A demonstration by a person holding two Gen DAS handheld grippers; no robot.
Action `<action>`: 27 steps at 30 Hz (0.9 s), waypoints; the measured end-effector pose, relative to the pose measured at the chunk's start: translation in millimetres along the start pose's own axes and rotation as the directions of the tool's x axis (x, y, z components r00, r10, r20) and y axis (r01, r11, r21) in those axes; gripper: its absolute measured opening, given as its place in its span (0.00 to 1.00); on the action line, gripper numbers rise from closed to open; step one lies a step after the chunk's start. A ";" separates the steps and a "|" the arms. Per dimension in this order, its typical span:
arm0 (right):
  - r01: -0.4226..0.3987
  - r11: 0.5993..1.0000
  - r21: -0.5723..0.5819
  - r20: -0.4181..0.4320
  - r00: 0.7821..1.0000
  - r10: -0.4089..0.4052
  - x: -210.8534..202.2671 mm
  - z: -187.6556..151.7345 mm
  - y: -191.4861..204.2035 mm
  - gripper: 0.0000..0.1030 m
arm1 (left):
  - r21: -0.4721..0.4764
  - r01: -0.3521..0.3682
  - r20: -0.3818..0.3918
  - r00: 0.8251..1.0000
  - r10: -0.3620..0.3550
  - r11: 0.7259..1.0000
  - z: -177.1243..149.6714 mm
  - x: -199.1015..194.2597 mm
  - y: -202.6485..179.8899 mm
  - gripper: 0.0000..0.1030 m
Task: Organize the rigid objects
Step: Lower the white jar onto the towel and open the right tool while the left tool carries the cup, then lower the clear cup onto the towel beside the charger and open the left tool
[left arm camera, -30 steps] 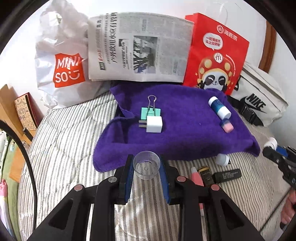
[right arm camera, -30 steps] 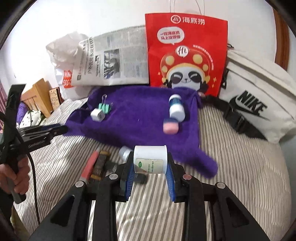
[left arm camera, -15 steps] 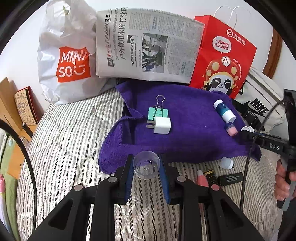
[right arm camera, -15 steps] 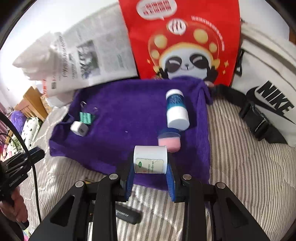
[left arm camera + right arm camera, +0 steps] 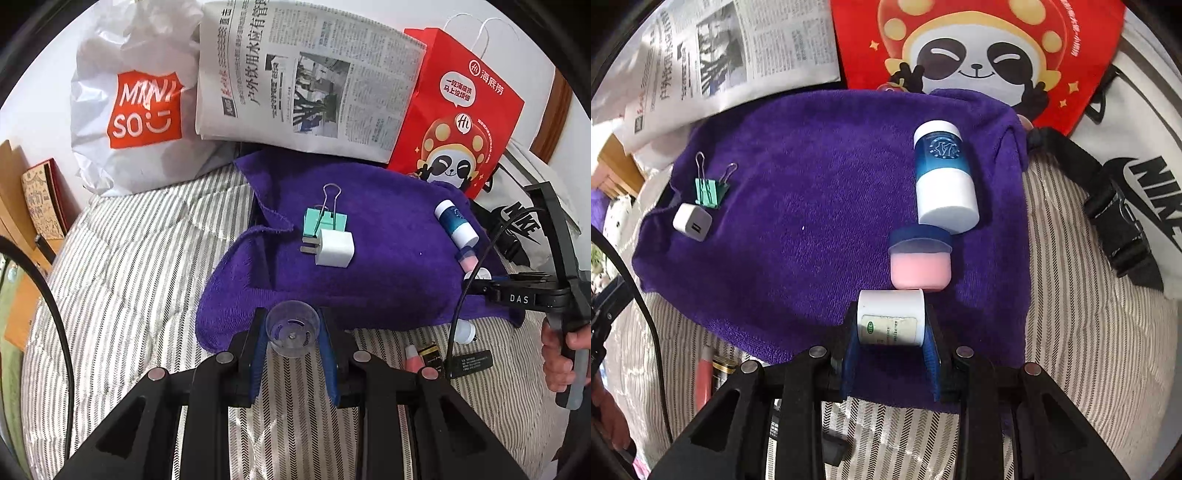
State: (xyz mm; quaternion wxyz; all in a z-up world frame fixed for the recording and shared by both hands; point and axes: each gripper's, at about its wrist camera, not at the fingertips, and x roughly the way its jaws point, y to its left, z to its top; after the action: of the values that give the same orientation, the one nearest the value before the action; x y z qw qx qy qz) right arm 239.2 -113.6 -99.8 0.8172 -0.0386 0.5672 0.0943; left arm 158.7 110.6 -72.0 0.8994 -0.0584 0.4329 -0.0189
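Observation:
A purple towel (image 5: 388, 266) (image 5: 798, 236) lies on the striped bedding. On it rest a green binder clip (image 5: 325, 221) (image 5: 710, 192), a white plug adapter (image 5: 334, 249) (image 5: 692, 222), a blue-and-white bottle (image 5: 456, 221) (image 5: 943, 177) and a pink jar (image 5: 467, 259) (image 5: 921, 263). My left gripper (image 5: 293, 332) is shut on a small clear cup (image 5: 293, 328), held over the towel's near edge. My right gripper (image 5: 891, 328) is shut on a white labelled bottle (image 5: 891, 316), low over the towel just in front of the pink jar.
Off the towel on the bedding lie a white cap (image 5: 466, 331), a pink stick (image 5: 411, 358) (image 5: 703, 384) and dark small items (image 5: 471, 363). A white plastic bag (image 5: 133, 110), newspaper (image 5: 306, 81), red paper bag (image 5: 458, 110) and white Nike bag (image 5: 1145, 177) line the back.
My right gripper has carried the white bottle forward and down from the bedding onto the towel, up to the pink jar. The left gripper with the cup edged slightly toward the towel.

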 end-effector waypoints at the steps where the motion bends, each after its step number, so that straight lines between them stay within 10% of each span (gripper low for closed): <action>1: -0.005 1.000 -0.006 -0.002 1.000 0.005 -0.1 -0.3 0.0 0.31 | -0.003 -0.001 -0.005 1.000 0.001 1.000 -0.1 1.4 1.4 0.25; 27: -0.065 0.996 0.065 0.117 0.992 0.057 -63.4 -39.4 -29.2 0.51 | 0.078 0.048 -0.003 0.999 -0.048 0.996 39.4 24.8 -20.2 0.25</action>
State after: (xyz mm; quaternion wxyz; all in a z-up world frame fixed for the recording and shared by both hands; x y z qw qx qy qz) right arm 187.2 -155.9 -55.8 0.8460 0.0124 0.5232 0.1015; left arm 205.4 92.0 -64.4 0.8999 -0.0333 0.4310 -0.0573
